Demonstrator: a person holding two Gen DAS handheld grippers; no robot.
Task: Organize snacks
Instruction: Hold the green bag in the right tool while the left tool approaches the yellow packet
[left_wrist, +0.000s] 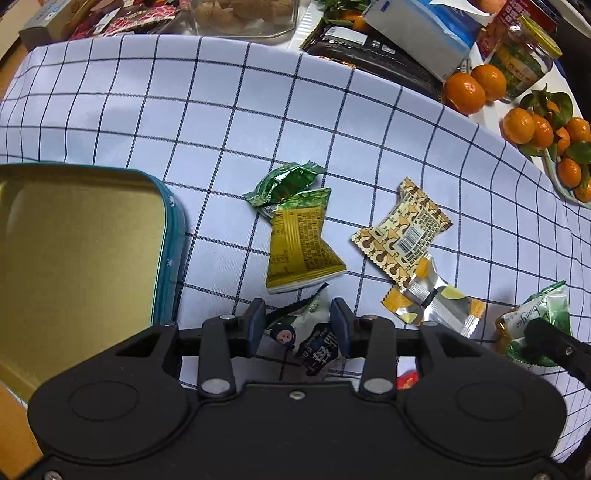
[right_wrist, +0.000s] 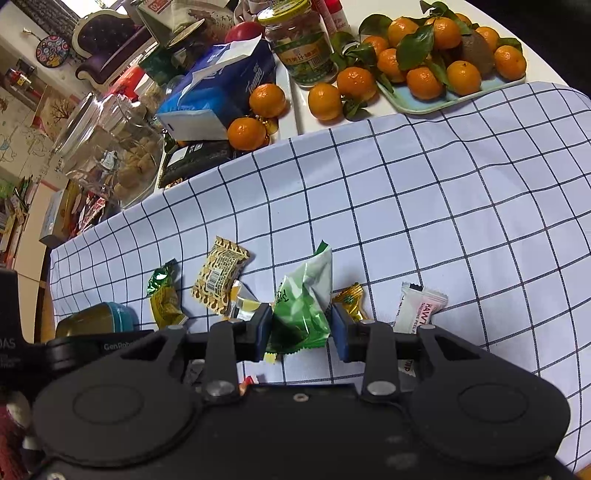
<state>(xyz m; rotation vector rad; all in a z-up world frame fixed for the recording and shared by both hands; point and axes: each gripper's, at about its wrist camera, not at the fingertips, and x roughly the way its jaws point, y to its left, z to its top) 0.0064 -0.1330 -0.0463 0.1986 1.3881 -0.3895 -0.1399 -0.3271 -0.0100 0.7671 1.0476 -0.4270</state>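
My left gripper (left_wrist: 298, 325) points down at the checked cloth and stands open around a black-and-white snack packet (left_wrist: 312, 345) that lies between its fingers. An open teal tin (left_wrist: 173, 251) with a bare gold inside sits to its left. My right gripper (right_wrist: 300, 328) is shut on a green-and-white packet (right_wrist: 303, 302), which stands up off the cloth; the left wrist view also has this packet (left_wrist: 535, 314) at the right edge. On the cloth lie a yellow packet (left_wrist: 299, 240), a green foil candy (left_wrist: 284, 182), a beige patterned packet (left_wrist: 402, 229) and a silver-and-yellow packet (left_wrist: 432, 299).
A pink-and-white packet (right_wrist: 417, 310) and a gold candy (right_wrist: 351, 299) lie by the right gripper. Behind the cloth are loose mandarins (right_wrist: 325, 101), a tray (right_wrist: 424, 105) of mandarins, a jar (right_wrist: 299, 44), a blue tissue pack (right_wrist: 214, 88) and a glass jar (right_wrist: 110, 147).
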